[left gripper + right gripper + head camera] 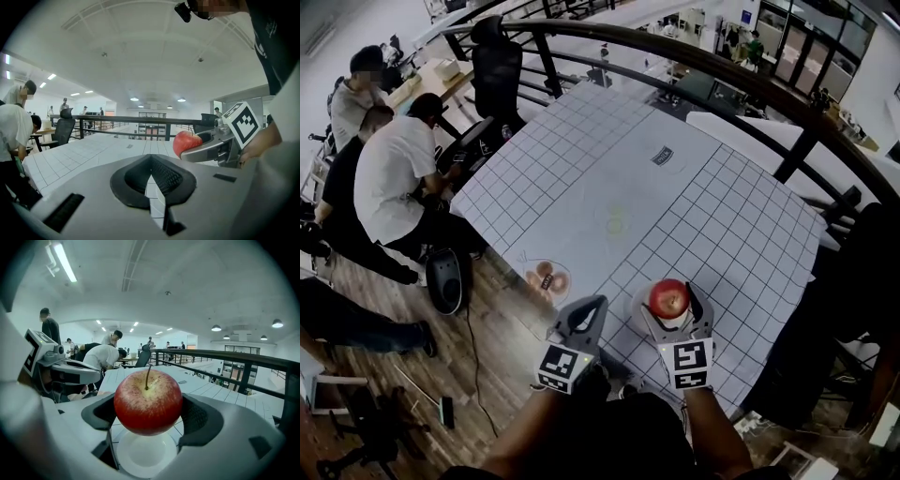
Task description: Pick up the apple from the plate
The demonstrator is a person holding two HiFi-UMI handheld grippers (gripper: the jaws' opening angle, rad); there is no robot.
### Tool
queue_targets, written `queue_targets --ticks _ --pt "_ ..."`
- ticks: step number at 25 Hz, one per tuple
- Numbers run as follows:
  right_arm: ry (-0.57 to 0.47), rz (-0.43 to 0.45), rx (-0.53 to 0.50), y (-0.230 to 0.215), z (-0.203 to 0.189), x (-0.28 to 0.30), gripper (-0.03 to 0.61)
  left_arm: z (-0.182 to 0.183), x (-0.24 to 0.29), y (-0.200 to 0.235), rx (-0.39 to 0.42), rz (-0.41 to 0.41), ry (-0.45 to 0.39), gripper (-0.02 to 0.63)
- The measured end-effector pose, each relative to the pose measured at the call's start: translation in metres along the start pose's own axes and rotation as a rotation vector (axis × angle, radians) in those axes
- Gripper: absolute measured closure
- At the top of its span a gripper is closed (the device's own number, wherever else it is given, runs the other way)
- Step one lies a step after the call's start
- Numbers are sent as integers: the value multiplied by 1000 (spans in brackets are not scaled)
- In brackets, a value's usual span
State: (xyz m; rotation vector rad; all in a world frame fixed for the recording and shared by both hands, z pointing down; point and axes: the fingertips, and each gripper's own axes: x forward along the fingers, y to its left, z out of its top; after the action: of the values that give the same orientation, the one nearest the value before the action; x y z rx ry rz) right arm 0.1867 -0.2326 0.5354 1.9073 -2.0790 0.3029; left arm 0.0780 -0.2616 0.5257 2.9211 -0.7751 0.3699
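Now | right gripper (671, 302) clamped on apple (148, 401), stem up | apple held above white plate (143, 456) | left gripper (587, 311) jaws together, empty, just beside, near table (609, 159) edge

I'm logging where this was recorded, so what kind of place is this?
Probably an open-plan office or lab mezzanine: a curved railing borders the grid-marked table, an office chair stands nearby, and people work at a desk.

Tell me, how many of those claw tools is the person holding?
2. The left gripper is shut and empty, on the person's left; the right gripper holds the apple above a white plate.
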Motion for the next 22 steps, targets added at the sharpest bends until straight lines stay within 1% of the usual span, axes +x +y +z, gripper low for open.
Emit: queue_targets --ticks 5,9,14,17,22 --pt "-44 -32 -14 5 31 -16 175 30 -11 2 9 -14 -50 592" --pt "-118 -82 -32 1 63 -23 175 53 -7 11 42 -45 -102 592" --pt "-184 -126 -39 11 98 -39 175 68 -16 23 61 -64 -123 592" --pt "-217 -159 -42 13 107 -42 175 78 -16 29 76 -81 -144 592" --pt "-251 -182 -32 24 118 -45 175 91 -19 32 88 -122 -179 592"
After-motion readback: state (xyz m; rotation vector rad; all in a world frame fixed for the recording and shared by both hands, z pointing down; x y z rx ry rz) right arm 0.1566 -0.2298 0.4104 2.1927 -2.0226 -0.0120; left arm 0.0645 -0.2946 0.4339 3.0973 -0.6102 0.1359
